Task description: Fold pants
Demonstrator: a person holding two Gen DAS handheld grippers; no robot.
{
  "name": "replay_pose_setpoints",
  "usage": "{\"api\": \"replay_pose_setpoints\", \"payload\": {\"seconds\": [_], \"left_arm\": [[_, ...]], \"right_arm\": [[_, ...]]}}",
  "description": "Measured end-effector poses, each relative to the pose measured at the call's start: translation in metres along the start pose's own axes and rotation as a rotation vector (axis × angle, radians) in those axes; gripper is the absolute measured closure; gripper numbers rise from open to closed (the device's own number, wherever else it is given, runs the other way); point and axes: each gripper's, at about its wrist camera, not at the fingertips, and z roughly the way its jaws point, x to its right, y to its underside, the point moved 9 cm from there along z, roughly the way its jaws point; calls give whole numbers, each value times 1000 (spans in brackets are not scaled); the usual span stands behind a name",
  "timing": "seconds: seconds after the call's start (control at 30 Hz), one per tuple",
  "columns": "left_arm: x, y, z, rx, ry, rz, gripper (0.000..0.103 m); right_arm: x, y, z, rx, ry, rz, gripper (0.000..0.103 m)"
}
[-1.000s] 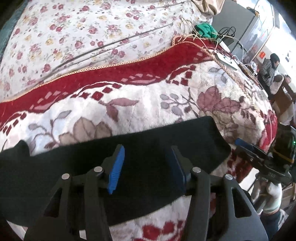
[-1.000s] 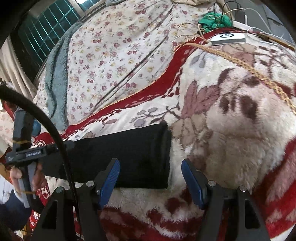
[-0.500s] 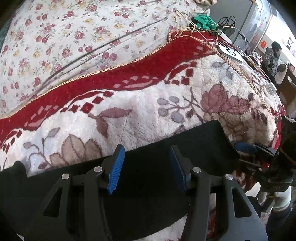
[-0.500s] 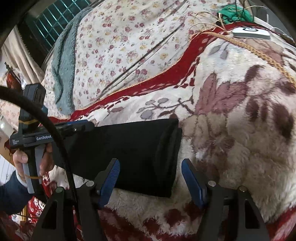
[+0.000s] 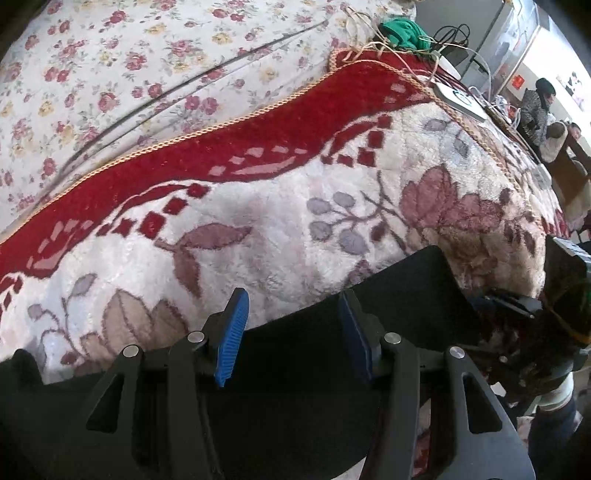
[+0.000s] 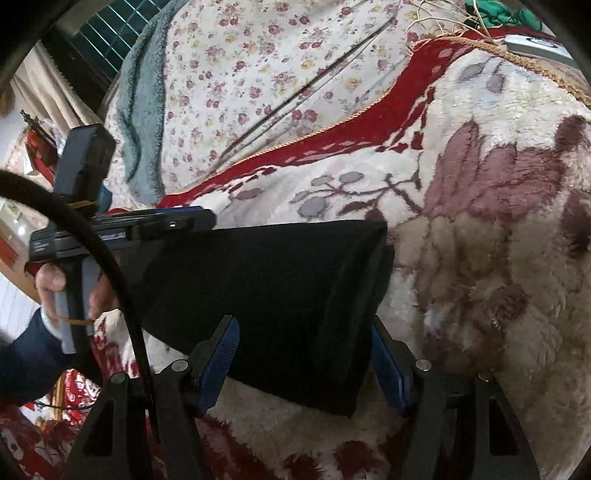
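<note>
Black pants (image 5: 295,369) lie in a long folded strip on a plush red and cream flowered blanket (image 5: 277,221). My left gripper (image 5: 291,332) is open, its blue-padded jaws low over the middle of the strip. My right gripper (image 6: 306,354) is open and straddles the strip's right end (image 6: 295,288); the cloth lies between its jaws. In the right wrist view the left gripper (image 6: 122,229) sits at the pants' far left end, held by a hand. In the left wrist view the right gripper (image 5: 517,306) shows at the strip's right end.
A white rose-print quilt (image 5: 129,62) covers the back of the bed. A grey-blue towel (image 6: 140,122) lies at its left. A white device (image 5: 461,99), cables and green cloth (image 5: 402,29) sit at the far corner. People sit beyond the bed at the right (image 5: 535,110).
Both grippers have moved forward and lower onto the pants. The right gripper's jaws now straddle the strip's end, which earlier lay ahead of them. Both stay open.
</note>
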Motion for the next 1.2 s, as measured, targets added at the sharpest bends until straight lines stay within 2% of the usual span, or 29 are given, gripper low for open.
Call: {"api": "replay_pose_setpoints", "payload": {"seconds": [0.17, 0.4, 0.47, 0.53, 0.57, 0.67, 0.77, 0.83, 0.9, 0.93, 0.97, 1.03, 1.07, 1.1, 1.13, 1.2], "left_arm": [[17, -4, 9, -18, 62, 66, 53], [30, 6, 32, -113, 119, 163, 53], [35, 10, 35, -123, 142, 208, 46], [39, 15, 39, -162, 203, 226, 36], [40, 16, 41, -183, 220, 237, 36], [41, 16, 42, -211, 225, 324, 36], [44, 15, 47, -236, 232, 358, 30], [51, 17, 51, -239, 244, 400, 17], [61, 22, 55, -242, 231, 465, 12], [65, 24, 56, -236, 214, 503, 12], [71, 26, 57, -231, 209, 533, 13], [77, 25, 57, -219, 221, 534, 26], [79, 25, 55, -202, 218, 540, 30], [81, 25, 52, -188, 223, 545, 43], [82, 26, 49, -177, 229, 548, 54], [85, 28, 41, -151, 228, 556, 71]], "right_arm": [[-3, 2, 2, -18, 4, -5, 36], [-5, 2, 2, -6, -33, -16, 36], [-5, 2, 2, -5, -39, -18, 35], [-6, 2, 1, -3, -44, -24, 35], [-6, 3, 1, -3, -47, -27, 35], [-7, 3, 2, -10, -52, -38, 34], [-8, 4, 2, -8, -55, -43, 34], [-8, 4, 2, -4, -56, -48, 34], [-7, 3, 1, 10, -44, -52, 47], [-7, 3, 2, 12, -43, -50, 59], [-6, 3, 2, 15, -41, -49, 64], [-6, 3, 1, 17, -40, -56, 67], [-6, 3, 2, 16, -31, -59, 73], [-6, 2, 0, 17, -29, -57, 76], [-9, 2, -1, 20, -48, -52, 89], [-16, -1, -7, 33, -75, -43, 90]]}}
